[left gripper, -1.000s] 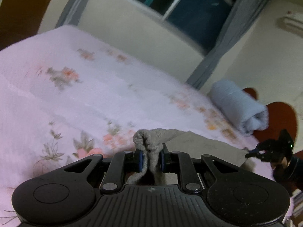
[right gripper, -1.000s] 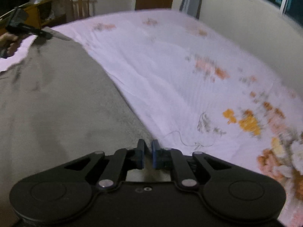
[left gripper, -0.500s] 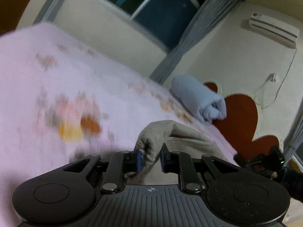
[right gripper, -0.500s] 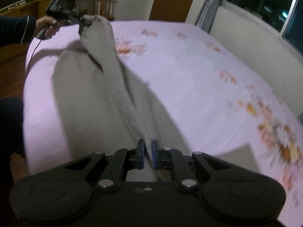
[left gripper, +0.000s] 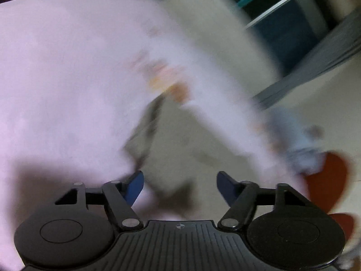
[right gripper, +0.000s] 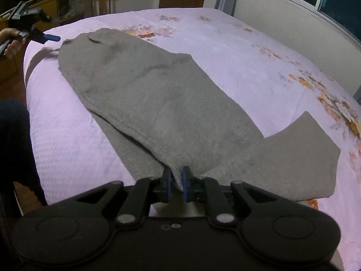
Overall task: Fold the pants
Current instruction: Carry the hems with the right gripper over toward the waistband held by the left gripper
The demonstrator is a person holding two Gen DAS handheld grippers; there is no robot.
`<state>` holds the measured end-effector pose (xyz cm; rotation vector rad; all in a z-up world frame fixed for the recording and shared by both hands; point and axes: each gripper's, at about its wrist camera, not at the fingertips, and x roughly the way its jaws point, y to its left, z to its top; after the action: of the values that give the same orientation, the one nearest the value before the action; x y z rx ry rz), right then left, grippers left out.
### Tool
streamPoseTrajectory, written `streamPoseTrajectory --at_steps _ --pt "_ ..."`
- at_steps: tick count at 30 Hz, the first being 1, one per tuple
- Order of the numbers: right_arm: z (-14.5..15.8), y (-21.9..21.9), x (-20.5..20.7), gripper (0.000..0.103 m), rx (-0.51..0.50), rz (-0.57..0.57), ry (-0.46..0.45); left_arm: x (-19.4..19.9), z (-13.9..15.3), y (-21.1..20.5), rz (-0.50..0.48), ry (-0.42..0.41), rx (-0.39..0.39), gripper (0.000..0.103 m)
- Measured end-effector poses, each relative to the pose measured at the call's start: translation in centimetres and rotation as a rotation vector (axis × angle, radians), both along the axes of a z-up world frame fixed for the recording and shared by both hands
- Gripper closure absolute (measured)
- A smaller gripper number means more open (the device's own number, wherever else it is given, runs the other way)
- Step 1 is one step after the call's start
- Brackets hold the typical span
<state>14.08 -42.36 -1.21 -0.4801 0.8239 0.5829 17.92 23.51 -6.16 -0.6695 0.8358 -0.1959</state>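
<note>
Fingers of the right gripper stay pinched together on the near edge of the pants, while the left gripper has just let go: its blue pads are parting, with nothing between them, where a second ago they squeezed a bunched corner of grey cloth. Seen from the right wrist, that left gripper hangs just off the far end of the pants, close to the cloth but apart from it, held in a hand.

Between the two tools the pants now lie flat on the bed, one leg laid over the other, the upper layer sitting slightly askew so a strip of the lower leg shows along the near left side. Half a second ago the far end was lifted in a peak; it has since been dropped. A grey flap spreads out to the right.

So the lengthwise fold looks done; the crosswise fold is probably next, once the right gripper lets go too.
</note>
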Motion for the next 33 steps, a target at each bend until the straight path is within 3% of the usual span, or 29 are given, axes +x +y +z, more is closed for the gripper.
streamPoseTrajectory --at_steps 2,4,6,8,11,15,19,23,26,30,32,33 --pt "-0.3 0.0 -0.8 0.102 -0.002 0.002 -0.004 0.8 -0.4 -1.3 0.012 0.060 0.070 0.034" --pt "-0.6 -0.5 -1.8 0.101 0.006 -0.002 -0.001 1.3 -0.4 -2.1 0.023 0.066 0.083 0.067" --pt "-0.8 -0.8 -1.9 0.101 0.023 -0.009 0.002 1.6 0.4 -2.9 0.041 0.060 0.115 0.071" --pt "-0.9 -0.9 -1.9 0.101 0.035 -0.014 0.003 1.7 1.5 -3.5 0.044 0.049 0.140 0.073" --pt "-1.3 -0.8 -1.8 0.101 0.045 -0.014 -0.002 2.2 2.9 -3.0 0.054 0.022 0.082 0.074" --pt "-1.8 -1.1 -1.7 0.100 0.061 -0.024 0.007 4.4 2.5 -3.0 0.017 0.106 0.065 0.074" --pt "-1.6 -1.2 -1.7 0.100 0.075 -0.032 0.010 4.8 1.9 -3.0 0.027 0.147 0.071 0.074" --pt "-1.6 -1.3 -1.7 0.100 0.085 -0.045 0.013 5.0 2.2 -3.9 0.004 0.130 0.129 0.078" --pt "-1.5 -1.2 -1.7 0.100 0.079 -0.047 -0.007 6.5 5.7 -4.5 -0.041 0.035 0.134 0.084" --pt "-0.7 -0.9 -1.8 0.102 0.085 -0.061 -0.053 7.7 14.8 -6.3 -0.098 -0.251 0.116 0.084" --pt "-0.1 -0.8 -2.0 0.102 0.097 -0.075 -0.082 7.1 15.6 -6.3 -0.128 -0.305 0.107 0.084" --pt "0.0 -1.0 -2.0 0.102 0.106 -0.083 -0.084 6.7 13.9 -5.4 -0.104 -0.266 0.094 0.084"
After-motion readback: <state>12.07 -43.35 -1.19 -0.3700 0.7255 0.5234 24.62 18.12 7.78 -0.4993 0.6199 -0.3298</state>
